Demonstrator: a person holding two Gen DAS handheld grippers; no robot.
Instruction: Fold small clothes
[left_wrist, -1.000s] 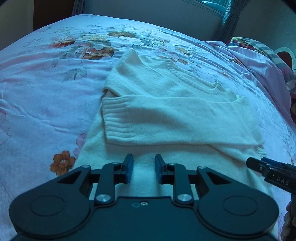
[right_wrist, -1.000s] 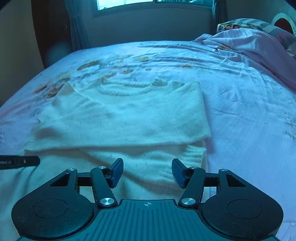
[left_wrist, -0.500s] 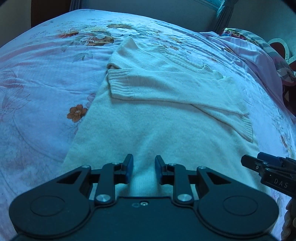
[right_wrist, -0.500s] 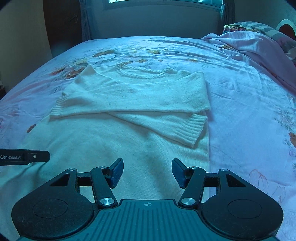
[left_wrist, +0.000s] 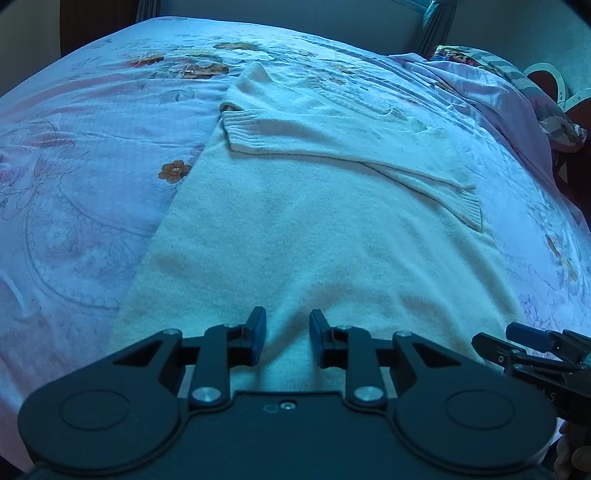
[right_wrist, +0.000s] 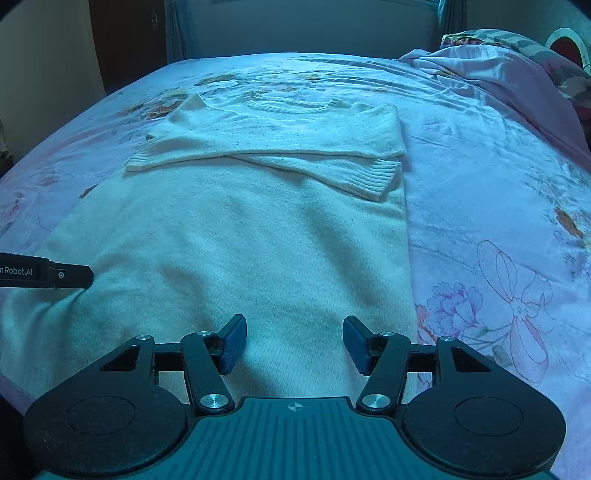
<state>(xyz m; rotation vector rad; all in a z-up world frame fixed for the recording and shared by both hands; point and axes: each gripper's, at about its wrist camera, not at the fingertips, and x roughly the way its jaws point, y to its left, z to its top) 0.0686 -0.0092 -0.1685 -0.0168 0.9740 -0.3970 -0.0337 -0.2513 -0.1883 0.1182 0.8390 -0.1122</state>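
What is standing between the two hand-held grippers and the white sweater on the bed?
Nothing visible. The left hand-held gripper and the right hand-held gripper both hover with open, empty jaws directly over the lower part of the sweater, which lies flat on the floral bedsheet with its sleeves folded across the chest.

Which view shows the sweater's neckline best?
The right wrist view: the neckline faces the camera, its whole ribbed curve visible. The left wrist view shows the neckline at a slant, faint and partly flattened.
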